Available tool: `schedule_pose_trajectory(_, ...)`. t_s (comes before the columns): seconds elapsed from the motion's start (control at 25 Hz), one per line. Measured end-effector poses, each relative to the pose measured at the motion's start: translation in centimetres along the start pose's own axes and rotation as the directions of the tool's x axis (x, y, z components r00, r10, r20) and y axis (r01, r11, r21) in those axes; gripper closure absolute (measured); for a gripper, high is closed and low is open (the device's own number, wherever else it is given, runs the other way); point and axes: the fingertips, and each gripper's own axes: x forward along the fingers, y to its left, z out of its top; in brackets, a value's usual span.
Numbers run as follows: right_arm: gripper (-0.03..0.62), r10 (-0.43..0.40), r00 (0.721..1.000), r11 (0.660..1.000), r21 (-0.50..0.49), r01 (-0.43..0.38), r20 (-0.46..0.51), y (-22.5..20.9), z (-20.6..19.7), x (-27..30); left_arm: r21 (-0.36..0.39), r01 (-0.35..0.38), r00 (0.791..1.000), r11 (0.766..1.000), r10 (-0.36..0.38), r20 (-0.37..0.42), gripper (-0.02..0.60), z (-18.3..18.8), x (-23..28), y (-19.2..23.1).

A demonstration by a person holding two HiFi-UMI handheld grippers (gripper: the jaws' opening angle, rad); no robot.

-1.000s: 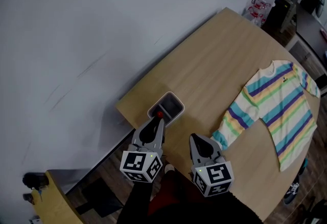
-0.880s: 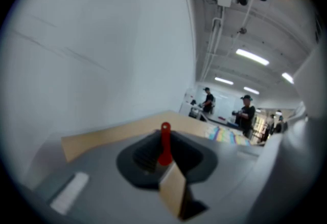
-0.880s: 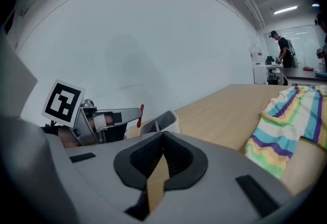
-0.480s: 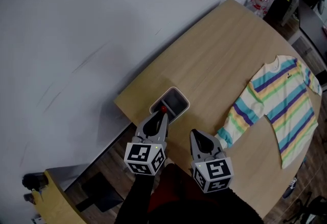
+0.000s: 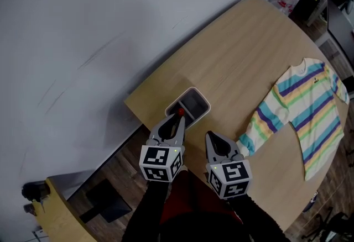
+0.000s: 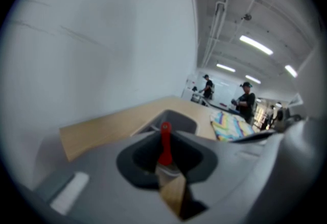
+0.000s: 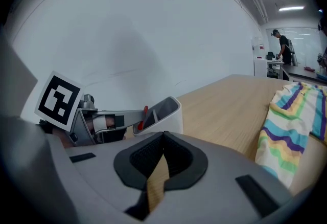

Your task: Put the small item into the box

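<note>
A small red item (image 5: pixel 180 111) sits pinched in the tips of my left gripper (image 5: pixel 180 116), which is shut on it. In the left gripper view the red item (image 6: pixel 165 142) stands upright between the jaws, just in front of the grey open box (image 6: pixel 176 118). The box (image 5: pixel 194 97) stands near the table's corner, and the red item hangs over its near end. My right gripper (image 5: pixel 212 137) hovers beside it over the table, shut with nothing in it. From the right gripper view (image 7: pixel 162 138), the box (image 7: pixel 167 113) and the red item (image 7: pixel 144 114) lie to the left.
A striped long-sleeved shirt (image 5: pixel 301 108) lies spread on the right of the wooden table (image 5: pixel 238 58), one sleeve reaching near my right gripper. A white wall (image 5: pixel 83 25) runs along the table's left edge. People stand at desks far behind (image 6: pixel 245 100).
My left gripper has edged forward with the red item, from the box's near rim to over its near end. The right gripper has barely moved.
</note>
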Motion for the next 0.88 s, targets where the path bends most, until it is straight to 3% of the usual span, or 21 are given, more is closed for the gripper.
schedule_pose_trajectory(0.44, 0.586, -0.003, 1.000, 1.000, -0.018, 0.002, -0.025, 0.8, -0.3, 1.0, 0.027, 0.004, 0.998, 1.000, -0.003, -0.061, 0.525, -0.5, 0.7, 0.3)
schedule_pose_trajectory(0.88, 0.586, -0.017, 0.999, 1.000, -0.019, 0.016, -0.040, 1.2, -0.8, 1.0, 0.047, 0.017, 0.997, 0.999, -0.014, -0.074, 0.522, -0.5, 0.7, 0.3)
